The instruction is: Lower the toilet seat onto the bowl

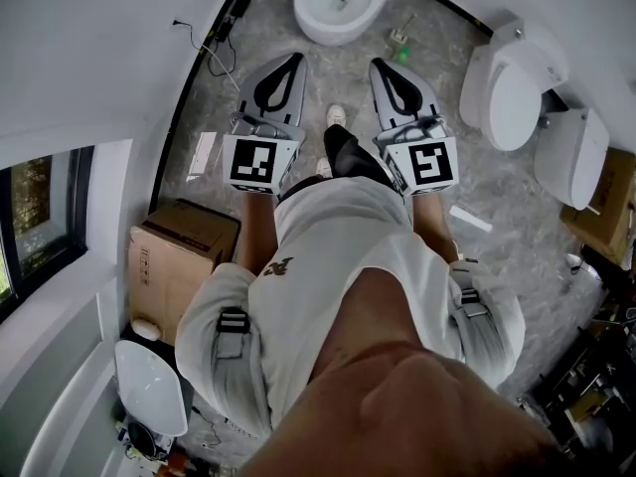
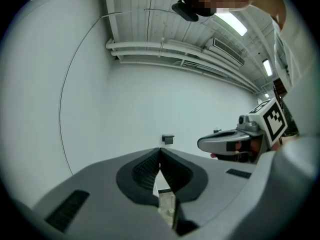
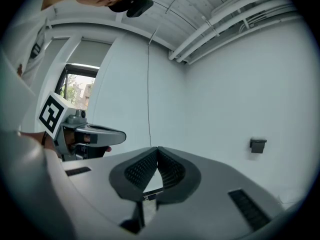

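In the head view a white toilet (image 1: 336, 6) stands on the floor at the top middle, its bowl open to view; whether its seat is raised I cannot tell. My left gripper (image 1: 294, 60) and right gripper (image 1: 379, 65) are held side by side, level, pointing toward it and short of it. Both are shut with nothing between the jaws. In the left gripper view my left gripper (image 2: 160, 152) faces a bare white wall, with the right gripper (image 2: 227, 143) beside it. The right gripper view shows my right gripper (image 3: 158, 149) shut and the left gripper (image 3: 95, 133) beside it.
A second white toilet (image 1: 509, 89) and another white fixture (image 1: 572, 155) stand at the right. A cardboard box (image 1: 179, 254) sits at the left by the wall, with cables (image 1: 221, 43) further up. A small dark fitting (image 2: 168, 139) hangs on the wall. A window (image 3: 77, 91) is at the left.
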Demonstrator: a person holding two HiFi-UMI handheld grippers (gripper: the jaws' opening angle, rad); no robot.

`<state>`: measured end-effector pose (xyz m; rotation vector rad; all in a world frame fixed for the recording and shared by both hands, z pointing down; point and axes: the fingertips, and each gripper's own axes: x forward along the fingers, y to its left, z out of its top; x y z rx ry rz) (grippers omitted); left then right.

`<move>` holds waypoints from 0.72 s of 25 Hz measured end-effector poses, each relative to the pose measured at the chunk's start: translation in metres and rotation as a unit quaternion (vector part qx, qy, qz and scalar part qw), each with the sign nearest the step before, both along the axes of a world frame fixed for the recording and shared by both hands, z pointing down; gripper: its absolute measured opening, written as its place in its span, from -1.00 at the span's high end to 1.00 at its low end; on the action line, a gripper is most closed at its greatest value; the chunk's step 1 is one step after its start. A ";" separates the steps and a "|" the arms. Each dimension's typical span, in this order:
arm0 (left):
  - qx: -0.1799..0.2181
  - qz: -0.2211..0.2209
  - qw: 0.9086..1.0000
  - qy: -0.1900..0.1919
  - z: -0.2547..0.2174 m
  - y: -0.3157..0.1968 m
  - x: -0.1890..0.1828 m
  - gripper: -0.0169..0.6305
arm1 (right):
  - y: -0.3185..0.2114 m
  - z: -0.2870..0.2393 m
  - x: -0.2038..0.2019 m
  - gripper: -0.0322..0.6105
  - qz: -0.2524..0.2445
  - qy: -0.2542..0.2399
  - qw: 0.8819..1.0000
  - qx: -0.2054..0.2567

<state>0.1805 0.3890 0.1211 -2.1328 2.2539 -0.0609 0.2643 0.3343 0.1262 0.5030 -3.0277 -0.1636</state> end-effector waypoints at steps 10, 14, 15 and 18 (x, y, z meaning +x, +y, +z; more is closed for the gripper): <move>-0.014 -0.016 1.000 -0.008 0.007 -0.059 -0.039 0.88 | -0.058 0.002 -0.047 0.84 -0.029 0.001 1.000 0.005; -0.015 -0.021 1.000 -0.013 0.000 -0.084 -0.055 0.88 | -0.084 -0.003 -0.065 0.84 -0.039 -0.001 0.999 0.004; -0.015 -0.023 1.000 -0.013 -0.002 -0.089 -0.058 0.88 | -0.090 -0.004 -0.069 0.84 -0.041 -0.002 0.999 0.004; -0.015 -0.030 0.999 -0.014 -0.004 -0.106 -0.068 0.88 | -0.108 -0.005 -0.079 0.84 -0.047 -0.001 0.999 0.003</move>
